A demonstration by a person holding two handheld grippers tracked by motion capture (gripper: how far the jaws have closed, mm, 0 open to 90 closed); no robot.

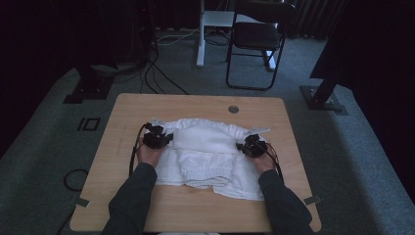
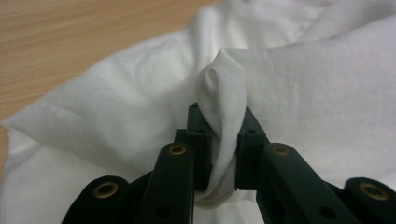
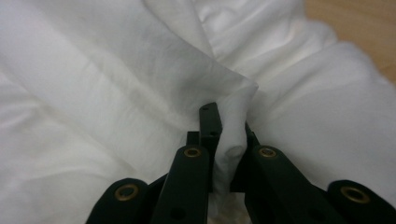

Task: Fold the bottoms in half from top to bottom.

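At centre of the wooden surface [image 1: 147,205], lay a white garment [image 1: 205,152], pinched at nine o'clock by left tool [image 1: 157,137] and three o'clock by right tool [image 1: 252,145]; best folded keeping both clenched, level, moving together.

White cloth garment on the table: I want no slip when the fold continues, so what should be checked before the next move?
1. Left claw pinches a fold of the white cloth garment: ok.
2. Right claw pinches a fold too: ok.
3. Both grips sit at opposite side edges: ok.
4. Garment lies fully on the light wooden table: ok.
5. How many layers each claw holds: cannot tell.
6. Bare tabletop near the person for laying the fold: ok.
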